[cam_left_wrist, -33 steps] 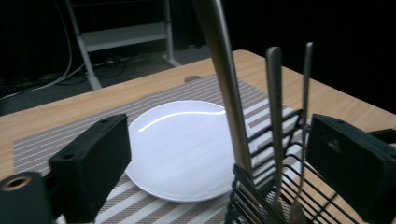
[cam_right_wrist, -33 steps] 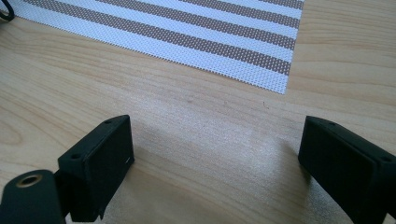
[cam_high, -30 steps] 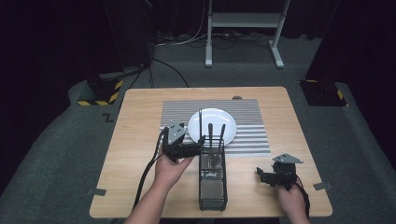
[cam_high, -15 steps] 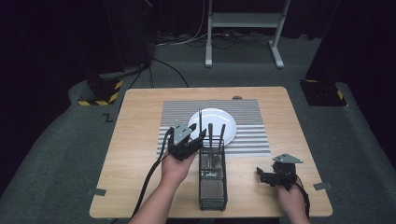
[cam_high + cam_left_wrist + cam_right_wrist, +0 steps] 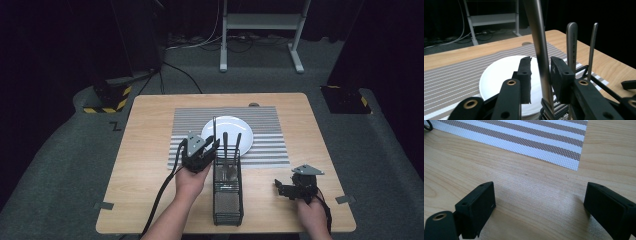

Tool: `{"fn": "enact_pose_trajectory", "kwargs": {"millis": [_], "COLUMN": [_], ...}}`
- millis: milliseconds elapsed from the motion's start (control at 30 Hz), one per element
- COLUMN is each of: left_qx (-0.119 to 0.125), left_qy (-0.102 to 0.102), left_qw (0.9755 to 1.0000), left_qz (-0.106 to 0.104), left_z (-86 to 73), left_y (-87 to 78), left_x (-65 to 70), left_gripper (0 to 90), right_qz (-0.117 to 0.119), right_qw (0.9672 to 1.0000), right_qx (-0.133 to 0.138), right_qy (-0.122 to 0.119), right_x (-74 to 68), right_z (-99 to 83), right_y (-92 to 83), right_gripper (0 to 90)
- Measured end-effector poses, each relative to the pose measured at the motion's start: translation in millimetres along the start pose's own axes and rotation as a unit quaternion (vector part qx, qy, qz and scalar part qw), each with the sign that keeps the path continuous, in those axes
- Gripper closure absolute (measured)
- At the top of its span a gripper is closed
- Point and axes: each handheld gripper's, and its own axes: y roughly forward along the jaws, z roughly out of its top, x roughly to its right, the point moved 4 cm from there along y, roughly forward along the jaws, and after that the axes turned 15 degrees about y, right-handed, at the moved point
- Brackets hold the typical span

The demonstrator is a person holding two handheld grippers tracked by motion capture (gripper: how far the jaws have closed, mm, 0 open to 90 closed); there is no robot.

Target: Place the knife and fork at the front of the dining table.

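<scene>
Between the left claw (image 5: 541, 75) pads, closing but not yet pressing, we see a stiff, slick steel utensil handle (image 5: 539, 50) upright in the caddy (image 5: 227, 192); grip mid-shaft. Right claw (image 5: 539, 207) open.

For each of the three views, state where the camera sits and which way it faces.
High view: above the table's near edge, looking forward and down; both forearms, left tongs, right tongs.
Left gripper view: rides the left tongs, facing the utensil handle and plate.
Right gripper view: on open right tongs, facing tabletop.
Shared: striped mat.
</scene>
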Motion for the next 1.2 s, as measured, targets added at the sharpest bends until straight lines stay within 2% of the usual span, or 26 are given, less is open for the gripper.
{"fn": "enact_pose_trajectory", "kwargs": {"millis": [100,200,567,733,933,1200], "left_qx": [0.0,0.002,0.016,0.025,0.032,0.044], "left_qy": [-0.001,-0.005,-0.015,-0.019,-0.019,-0.012], "left_qw": [1.0,1.0,0.9994,0.9991,0.9988,0.9979], "left_qz": [0.003,0.009,0.027,0.029,0.031,0.046], "left_z": [-0.1,-0.5,-0.3,-0.4,-0.3,-1.5], "left_y": [0.1,0.0,-7.0,-11.6,-16.6,-23.9], "left_x": [1.3,2.6,11.2,15.6,19.5,26.9], "left_gripper": [76.6,77.9,79.4,80.1,80.7,81.2], "right_qz": [0.0,0.0,0.0,0.0,0.0,0.0], "right_qw": [1.0,1.0,1.0,1.0,1.0,1.0], "right_qx": [0.0,0.0,0.0,0.0,0.0,0.0], "right_qy": [0.0,0.0,0.0,0.0,0.0,0.0], "right_x": [0.0,0.0,0.0,0.0,0.0,0.0], "right_z": [0.0,0.0,0.0,0.0,0.0,0.0], "right_y": [0.0,0.0,0.0,0.0,0.0,0.0], "right_gripper": [10.0,10.0,10.0,10.0,10.0,10.0]}}
